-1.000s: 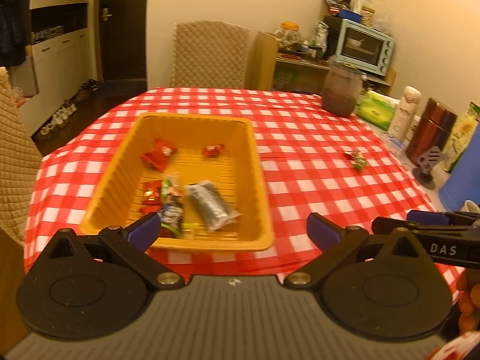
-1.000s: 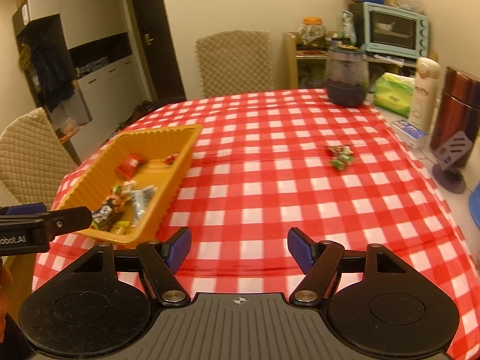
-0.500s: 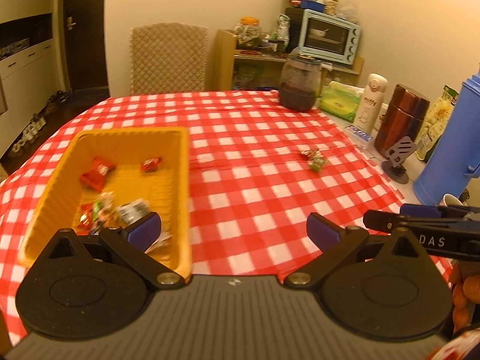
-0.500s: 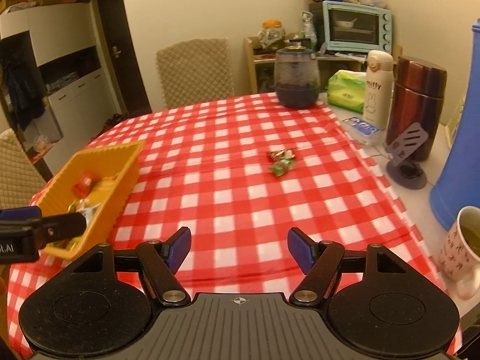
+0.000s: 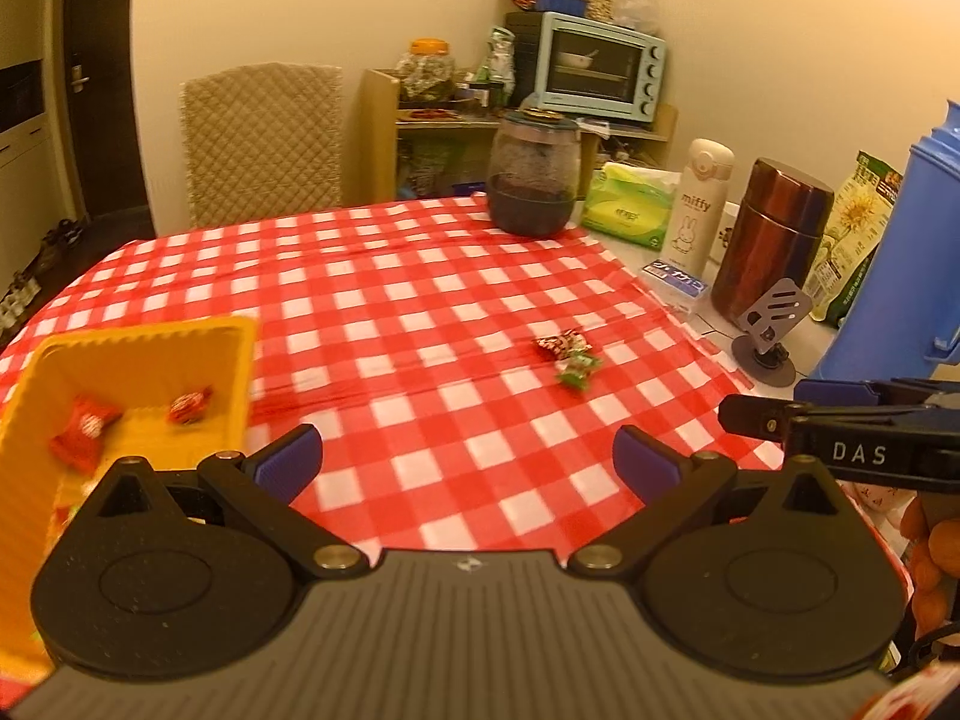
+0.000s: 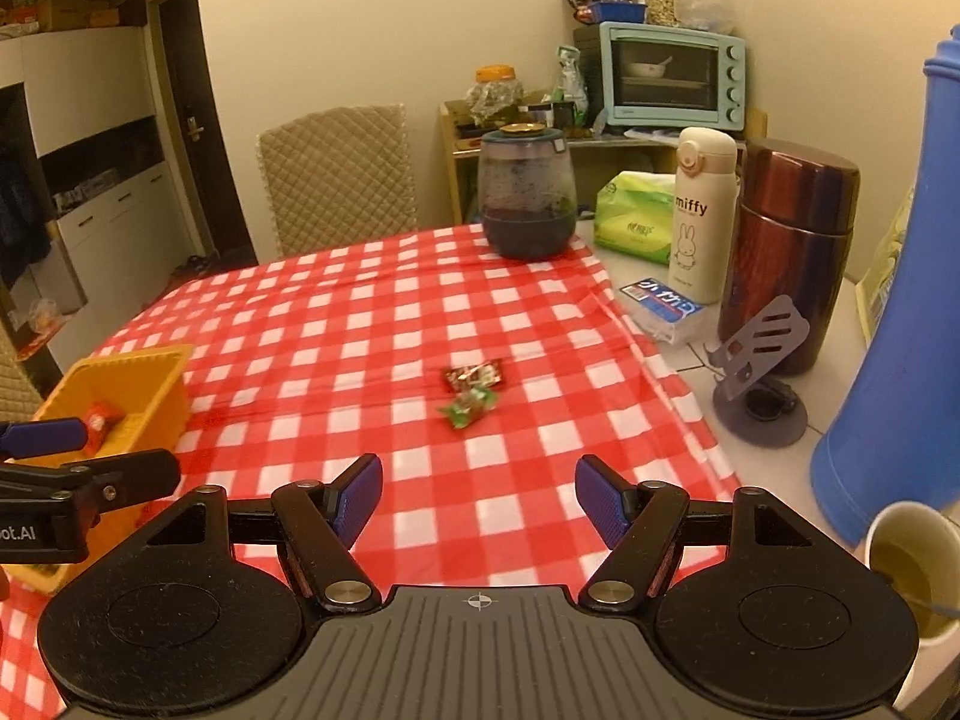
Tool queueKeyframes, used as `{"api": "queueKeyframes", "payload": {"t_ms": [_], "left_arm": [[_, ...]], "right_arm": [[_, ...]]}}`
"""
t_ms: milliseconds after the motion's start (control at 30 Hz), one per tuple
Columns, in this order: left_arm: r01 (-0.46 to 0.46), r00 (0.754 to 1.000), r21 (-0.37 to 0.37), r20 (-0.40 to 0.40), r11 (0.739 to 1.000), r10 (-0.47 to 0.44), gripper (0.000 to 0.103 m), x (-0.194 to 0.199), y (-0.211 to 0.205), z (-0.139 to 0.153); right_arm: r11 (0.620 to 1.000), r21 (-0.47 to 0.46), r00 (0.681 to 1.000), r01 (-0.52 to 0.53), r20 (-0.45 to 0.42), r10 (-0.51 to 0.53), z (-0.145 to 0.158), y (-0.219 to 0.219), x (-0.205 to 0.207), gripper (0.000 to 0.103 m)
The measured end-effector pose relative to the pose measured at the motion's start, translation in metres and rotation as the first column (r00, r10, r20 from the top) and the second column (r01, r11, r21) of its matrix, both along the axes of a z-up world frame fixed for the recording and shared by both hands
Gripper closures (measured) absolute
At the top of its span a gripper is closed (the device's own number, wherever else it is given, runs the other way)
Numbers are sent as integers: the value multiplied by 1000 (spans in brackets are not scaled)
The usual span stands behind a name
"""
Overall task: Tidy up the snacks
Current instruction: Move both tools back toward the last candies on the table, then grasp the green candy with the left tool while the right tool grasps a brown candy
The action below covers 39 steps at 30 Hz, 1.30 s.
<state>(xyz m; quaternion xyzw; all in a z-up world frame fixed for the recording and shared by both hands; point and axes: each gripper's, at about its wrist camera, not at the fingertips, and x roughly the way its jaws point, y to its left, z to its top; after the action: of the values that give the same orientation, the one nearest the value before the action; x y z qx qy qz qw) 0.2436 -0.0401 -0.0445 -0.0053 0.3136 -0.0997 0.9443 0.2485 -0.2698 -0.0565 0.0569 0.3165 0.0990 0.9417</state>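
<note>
Checkered tablecloth (image 6: 420, 312), "miffy" flask (image 6: 702, 210), loose candies (image 6: 471, 390)

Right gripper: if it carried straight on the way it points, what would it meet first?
Probably the green candy, red candy just behind it; the open right gripper has only bare tablecloth before them. Depth is uncertain.

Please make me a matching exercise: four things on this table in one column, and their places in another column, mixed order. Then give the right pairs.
Things:
1. green-wrapped candy
2. red-wrapped candies
3. cream "miffy" bottle
4. dark glass jar

Places:
A. inside the yellow plastic basket
B. far edge of the red checked tablecloth
C. mid-cloth, ahead of the open right tongs
D. beside the brown metal flask

Pairs: 1-C, 2-A, 3-D, 4-B
</note>
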Motion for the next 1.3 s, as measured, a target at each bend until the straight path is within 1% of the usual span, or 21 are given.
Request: {"api": "queueKeyframes", "payload": {"t_ms": [333,733,800,867,1000,1033,1067,1133,1233,1300], "left_arm": [[84,996,13,15,996,-84,2,55,-34,-24],[163,987,20,-5,986,-163,13,108,-68,-68],[178,984,16,5,984,-178,16,114,-71,-74],[189,982,20,2,982,-189,20,122,-77,-79],[224,975,20,0,974,-224,28,137,-89,-90],[231,973,20,0,973,-231,32,140,-91,-92],[236,972,18,1,972,-236,39,143,-93,-94],[248,969,21,-3,969,-248,46,149,-98,-99],[262,965,19,-16,965,-262,58,156,-102,-105],[265,964,26,-17,964,-264,61,159,-104,-109]], "right_arm": [[999,11,999,43,-11,-43,-18,-21,39,32],[995,27,994,96,-49,-94,-39,-35,85,33],[993,35,992,115,-54,-113,-41,-39,89,34],[991,39,990,130,-60,-127,-43,-41,91,37],[989,33,988,142,-64,-140,-46,-43,95,38],[989,29,987,148,-64,-146,-47,-44,95,38],[987,21,985,159,-65,-158,-48,-45,96,38],[983,19,981,182,-70,-180,-49,-48,97,38],[982,26,979,189,-83,-186,-54,-52,100,38],[983,23,979,184,-88,-181,-57,-52,101,38]]}}
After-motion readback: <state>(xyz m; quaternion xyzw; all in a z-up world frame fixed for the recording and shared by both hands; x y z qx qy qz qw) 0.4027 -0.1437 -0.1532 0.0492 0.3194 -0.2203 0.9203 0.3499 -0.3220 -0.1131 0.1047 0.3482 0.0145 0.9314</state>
